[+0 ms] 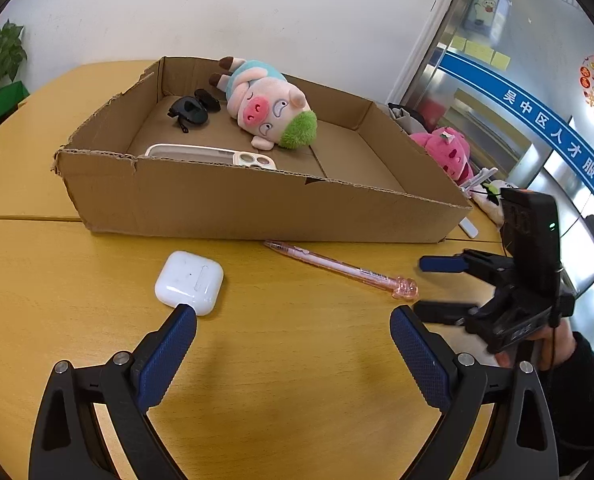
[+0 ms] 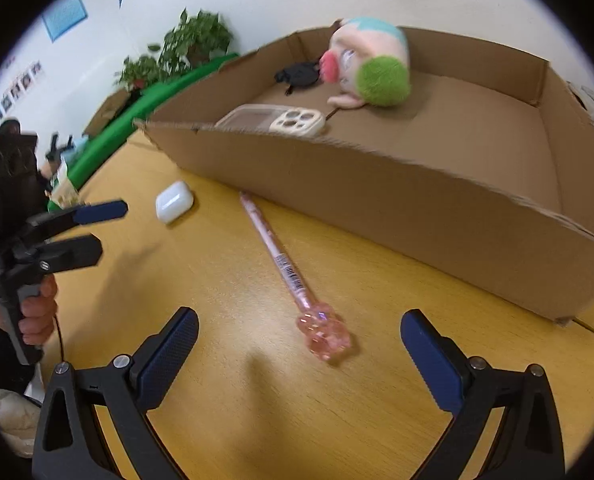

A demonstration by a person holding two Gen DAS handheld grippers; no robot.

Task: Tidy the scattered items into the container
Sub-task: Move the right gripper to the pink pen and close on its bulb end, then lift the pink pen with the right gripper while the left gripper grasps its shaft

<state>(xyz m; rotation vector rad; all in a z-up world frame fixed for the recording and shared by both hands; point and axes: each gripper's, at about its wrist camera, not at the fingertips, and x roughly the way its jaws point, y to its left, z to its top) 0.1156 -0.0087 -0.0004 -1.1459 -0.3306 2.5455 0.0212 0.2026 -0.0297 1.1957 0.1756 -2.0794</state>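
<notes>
Two loose items lay on the worktop [image 1: 297, 380] in front of the cardboard box [image 1: 257, 204] in the left wrist view: a white earbud case [image 1: 189, 282] and a pink pen [image 1: 337, 268]. My left claw [image 1: 293, 332] was spread wide and empty, one pad just beside the case. To do this well, I judged I should centre the case between the pads before squeezing.

From the right wrist view, my right claw [image 2: 299, 336] stood wide open, holding nothing, the pen's [image 2: 281, 260] crystal end between its pads. Gripping the shaft seemed safer. Inside the box [image 2: 377, 200] lay a plush pig [image 2: 373, 64], sunglasses [image 2: 299, 74] and a phone [image 2: 275, 120].
</notes>
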